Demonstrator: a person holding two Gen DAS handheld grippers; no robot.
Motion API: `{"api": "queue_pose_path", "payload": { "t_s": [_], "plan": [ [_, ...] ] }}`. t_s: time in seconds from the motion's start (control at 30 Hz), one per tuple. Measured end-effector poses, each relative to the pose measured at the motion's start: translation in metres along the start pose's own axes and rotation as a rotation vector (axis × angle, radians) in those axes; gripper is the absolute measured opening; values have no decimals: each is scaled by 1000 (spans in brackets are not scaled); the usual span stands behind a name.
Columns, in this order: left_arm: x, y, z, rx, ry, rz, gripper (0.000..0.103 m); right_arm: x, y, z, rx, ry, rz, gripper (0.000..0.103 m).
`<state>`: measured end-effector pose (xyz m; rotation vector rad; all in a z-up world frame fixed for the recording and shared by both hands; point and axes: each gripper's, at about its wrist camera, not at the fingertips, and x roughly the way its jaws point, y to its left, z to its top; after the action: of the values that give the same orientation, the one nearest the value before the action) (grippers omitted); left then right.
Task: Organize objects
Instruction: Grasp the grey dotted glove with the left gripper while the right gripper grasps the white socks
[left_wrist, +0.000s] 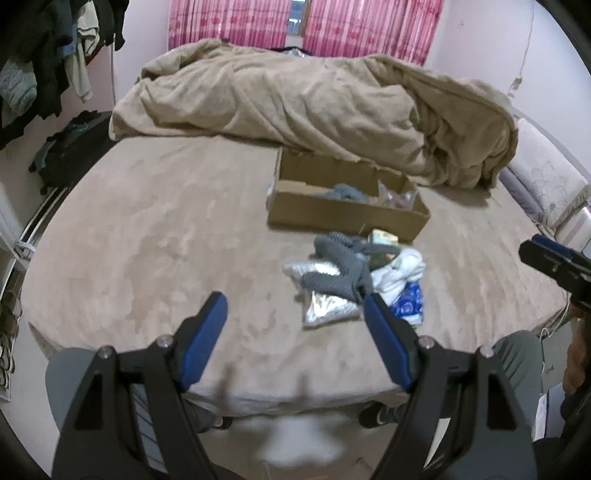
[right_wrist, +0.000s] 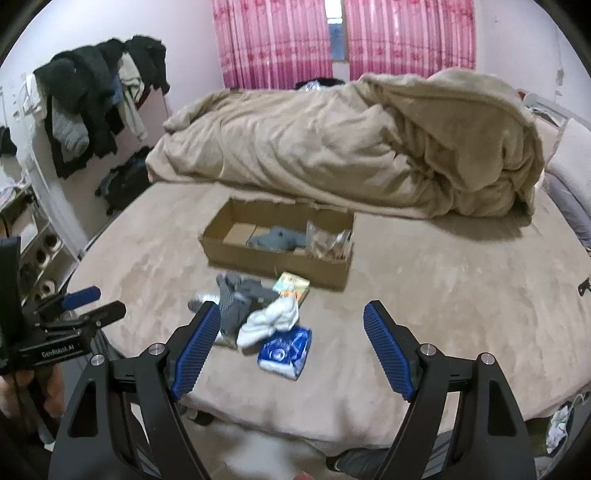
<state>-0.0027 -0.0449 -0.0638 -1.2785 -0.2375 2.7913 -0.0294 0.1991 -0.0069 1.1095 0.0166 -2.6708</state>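
Observation:
A cardboard box (left_wrist: 343, 218) (right_wrist: 273, 264) lies on the bed and holds a grey-blue cloth (right_wrist: 277, 238) and a clear packet (right_wrist: 328, 243). In front of it is a pile: grey gloves (left_wrist: 340, 269) (right_wrist: 236, 299), white socks (left_wrist: 395, 273) (right_wrist: 273, 319), a blue packet (left_wrist: 408, 301) (right_wrist: 284, 350), a silver pouch (left_wrist: 325, 314) and a green-yellow pack (left_wrist: 384, 238) (right_wrist: 293, 286). My left gripper (left_wrist: 295, 306) is open and empty, just short of the pile. My right gripper (right_wrist: 291, 314) is open and empty above the bed's front edge; it also shows in the left wrist view (left_wrist: 554, 258).
A crumpled beige duvet (left_wrist: 314, 103) (right_wrist: 369, 147) fills the back of the bed. Clothes hang at the left (right_wrist: 92, 96). A dark bag (left_wrist: 66, 147) sits on the floor at the left. Pink curtains (right_wrist: 280, 40) are behind. Pillows (left_wrist: 546, 181) lie at the right.

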Motion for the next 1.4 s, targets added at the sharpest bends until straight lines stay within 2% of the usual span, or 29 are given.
{"api": "queue_pose_path", "payload": {
  "t_s": [0.13, 0.57, 0.83, 0.97, 1.03, 1.07, 1.13, 1.2, 1.33, 1.4],
  "plan": [
    [15, -7, 0, 17, 3, -3, 78, 21, -1, -4, 20, 28, 10, 83],
    [97, -37, 10, 96, 89, -12, 78, 102, -15, -13, 24, 110, 7, 82],
    [139, -49, 17, 143, 141, -78, 78, 148, -19, -11, 40, 164, 96, 80],
    [143, -54, 21, 161, 131, -118, 78, 168, -18, -17, 49, 207, 150, 58],
    [150, -55, 21, 162, 146, -123, 77, 171, -20, -19, 62, 210, 191, 50],
    [153, -57, 21, 165, 150, -116, 77, 172, -21, -19, 67, 211, 207, 42],
    [155, -61, 22, 173, 152, -110, 77, 169, -22, -19, 65, 210, 222, 37],
    [155, -65, 22, 185, 150, -117, 74, 163, -26, -18, 78, 213, 238, 28],
    [161, -75, 20, 240, 147, -56, 55, 142, -35, -17, 76, 179, 217, 23],
    [164, -78, 20, 258, 145, -39, 54, 131, -40, -16, 84, 160, 206, 22]
  ]
}}
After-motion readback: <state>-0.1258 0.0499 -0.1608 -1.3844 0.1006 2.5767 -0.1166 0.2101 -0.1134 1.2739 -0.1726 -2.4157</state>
